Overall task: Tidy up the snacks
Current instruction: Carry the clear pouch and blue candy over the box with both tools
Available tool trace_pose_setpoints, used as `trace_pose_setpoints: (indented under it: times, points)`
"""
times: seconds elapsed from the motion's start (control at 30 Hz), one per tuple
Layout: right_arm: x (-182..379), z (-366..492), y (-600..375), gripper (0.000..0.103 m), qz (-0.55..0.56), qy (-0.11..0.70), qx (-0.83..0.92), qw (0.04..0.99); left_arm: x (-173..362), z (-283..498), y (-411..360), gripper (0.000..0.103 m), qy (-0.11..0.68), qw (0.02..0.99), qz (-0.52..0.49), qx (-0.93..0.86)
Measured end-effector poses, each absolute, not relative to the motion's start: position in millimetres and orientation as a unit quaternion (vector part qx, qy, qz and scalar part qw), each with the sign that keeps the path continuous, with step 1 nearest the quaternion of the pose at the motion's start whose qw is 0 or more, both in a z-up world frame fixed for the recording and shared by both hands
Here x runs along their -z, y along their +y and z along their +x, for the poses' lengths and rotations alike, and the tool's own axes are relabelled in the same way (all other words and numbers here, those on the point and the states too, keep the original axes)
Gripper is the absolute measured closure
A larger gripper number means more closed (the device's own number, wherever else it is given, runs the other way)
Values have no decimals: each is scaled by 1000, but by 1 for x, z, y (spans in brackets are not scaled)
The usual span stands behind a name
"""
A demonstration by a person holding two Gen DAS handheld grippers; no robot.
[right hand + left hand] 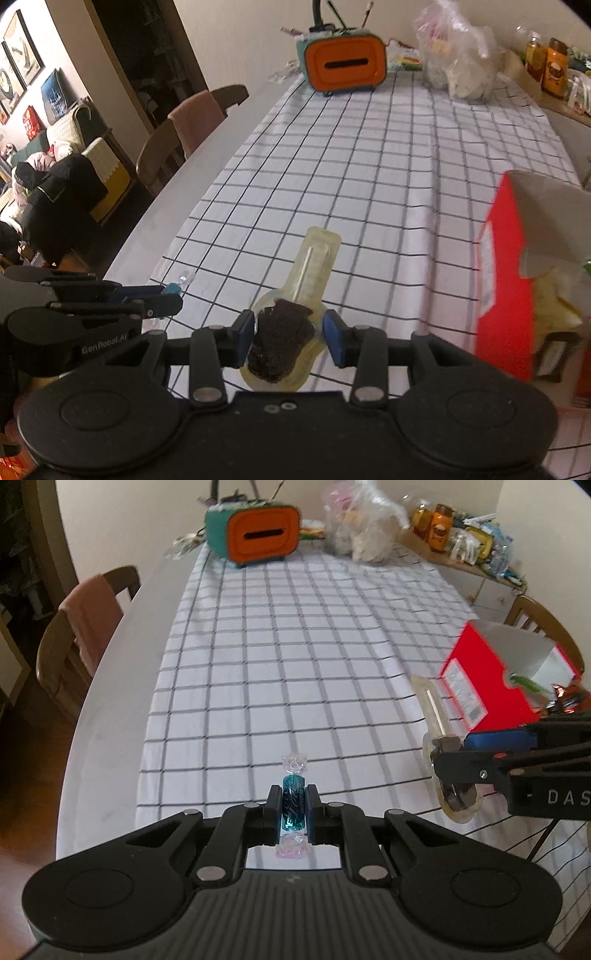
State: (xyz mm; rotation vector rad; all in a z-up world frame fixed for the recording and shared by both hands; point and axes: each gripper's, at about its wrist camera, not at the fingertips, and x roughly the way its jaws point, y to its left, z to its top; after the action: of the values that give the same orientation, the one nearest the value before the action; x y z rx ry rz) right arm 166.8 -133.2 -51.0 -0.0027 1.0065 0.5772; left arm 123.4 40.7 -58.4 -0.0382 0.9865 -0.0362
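Our left gripper (293, 812) squeezes a blue wrapped candy (293, 806). Our right gripper (290, 334) squeezes a dark lollipop in a clear wrapper (282, 345). Both treats hang above the counter (110, 701), near the red box (491, 679) at its right edge.

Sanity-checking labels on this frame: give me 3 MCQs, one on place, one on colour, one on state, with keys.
1. Where does the red box sit relative to the left gripper?
A. ahead to its right
B. ahead to its left
C. directly under it

2. What colour is the body of the wrapped candy?
A. yellow
B. teal
C. red

3. What is the right gripper doing?
A. open and empty
B. shut on a wrapped dark lollipop
C. shut on the candy

Key: 1 A, box at the left wrist view's right edge; 2 B, teal between clear twists; 3 B, blue pads flank the lollipop's head.
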Motion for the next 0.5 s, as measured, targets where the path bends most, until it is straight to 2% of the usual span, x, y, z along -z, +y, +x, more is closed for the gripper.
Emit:
trace_pose_setpoints:
  times: [0.5]
  points:
    - [23,172,-255,63,2,452,-244,858,21,140,-80,91,439,896,8,69]
